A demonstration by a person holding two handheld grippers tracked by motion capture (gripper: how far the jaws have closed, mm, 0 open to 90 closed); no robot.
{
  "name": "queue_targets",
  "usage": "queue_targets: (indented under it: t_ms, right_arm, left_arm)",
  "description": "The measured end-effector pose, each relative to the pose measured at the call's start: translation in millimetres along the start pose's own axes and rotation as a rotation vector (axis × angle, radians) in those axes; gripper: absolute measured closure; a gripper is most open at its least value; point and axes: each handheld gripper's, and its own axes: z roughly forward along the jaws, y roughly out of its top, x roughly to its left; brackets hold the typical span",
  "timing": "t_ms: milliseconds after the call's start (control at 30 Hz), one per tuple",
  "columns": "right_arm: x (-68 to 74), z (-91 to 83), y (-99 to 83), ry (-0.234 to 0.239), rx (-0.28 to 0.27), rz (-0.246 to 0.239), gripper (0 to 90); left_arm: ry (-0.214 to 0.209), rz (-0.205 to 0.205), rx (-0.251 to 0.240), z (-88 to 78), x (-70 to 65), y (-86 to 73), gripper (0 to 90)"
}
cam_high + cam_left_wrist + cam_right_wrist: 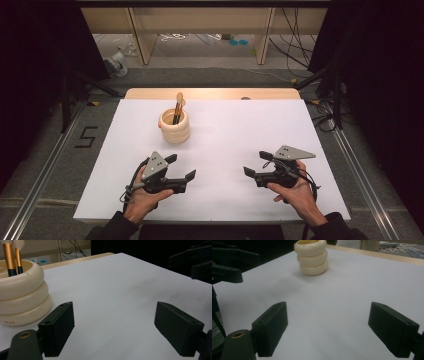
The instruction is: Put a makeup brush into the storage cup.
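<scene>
The ribbed holder (174, 127) is cream, and its brushes (10, 258) have gold ferrules over dark handles. Each claw (181, 167) is black, topped by a grey plate. The table (225, 145) is plain white.

A white sheet covers the table (225, 150), leaving a strip of pale wood bare along its far edge. On it stands a cream, ribbed brush holder (174, 128), left of centre.

place: lab | evidence: black curtains (40, 45), floor cables (295, 45) (loose), aluminium rails (40, 170)
</scene>
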Motion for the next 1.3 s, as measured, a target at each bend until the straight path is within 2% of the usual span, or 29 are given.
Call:
queue_targets:
  t_ms: [67,100,200,300,367,500,533,567,600,633,733,800,867,933,1000,1033,1300]
  right_arm:
    - [-0.1,0.2,0.1,-0.003,-0.003,0.005,16.7]
    - [0.0,0.3,0.1,-0.001,-0.003,0.006,16.7]
    - [1.1,0.3,0.2,0.007,-0.007,0.009,16.7]
    - [1.6,0.5,0.3,0.015,-0.008,0.009,16.6]
    - [1.3,0.8,0.1,0.011,-0.011,0.006,16.6]
    - [1.0,-0.2,0.1,0.010,-0.010,0.009,16.6]
    - [1.1,-0.2,0.1,0.010,-0.010,0.007,16.6]
    - [1.3,0.0,0.1,0.010,-0.012,0.004,16.6]
    - [1.4,0.0,0.1,0.010,-0.014,0.003,16.6]
    - [1.4,-0.2,0.0,0.014,-0.015,0.002,16.6]
    - [1.3,-0.1,0.0,0.007,-0.015,0.007,16.6]
    - [1.5,-0.1,0.2,0.010,-0.018,0.005,16.6]
    - [1.9,0.2,0.2,0.011,-0.018,0.003,16.6]
    - [2.1,0.7,-0.1,0.014,-0.018,0.004,16.7]
    - [2.0,0.7,-0.2,0.016,-0.018,0.005,16.6]
    - [1.6,0.4,-0.2,0.018,-0.019,0.004,16.6]
    - [1.2,0.1,-0.2,0.014,-0.017,0.010,16.6]
  left_arm:
    - [0.000,-0.004,0.002,-1.2,-2.0,-0.9,16.2]
    - [-0.006,0.011,0.001,-2.3,-2.3,-1.3,16.2]
    - [0.000,0.003,-0.004,-4.8,-4.4,-2.1,16.2]
    - [-0.003,0.020,-0.006,-7.8,-5.7,-2.5,16.2]
    - [-0.008,0.007,-0.010,-8.5,-6.5,-4.0,16.2]
    - [0.009,0.001,0.009,-11.4,-6.2,-7.0,16.2]
    - [0.010,0.012,0.004,-13.1,-4.9,-6.6,16.3]
    - [0.015,-0.012,0.001,-14.4,-5.5,-6.8,16.3]
    - [0.015,-0.007,-0.005,-16.4,-4.3,-6.4,16.3]
    - [0.025,-0.022,-0.008,-18.0,-4.7,-6.1,16.3]
    - [0.024,-0.017,-0.014,-21.1,-4.4,-5.8,16.2]
    - [0.021,-0.031,-0.012,-20.3,-5.9,-7.2,16.2]
    - [0.020,-0.008,-0.004,-19.7,-5.2,-6.9,16.3]
    - [0.014,-0.031,-0.007,-17.8,-6.7,-7.7,16.2]
    - [0.017,-0.007,0.000,-17.9,-6.5,-7.0,16.2]
    - [0.020,-0.025,-0.001,-17.5,-7.4,-7.3,16.2]
    - [0.014,-0.021,0.001,-17.1,-7.6,-7.4,16.2]
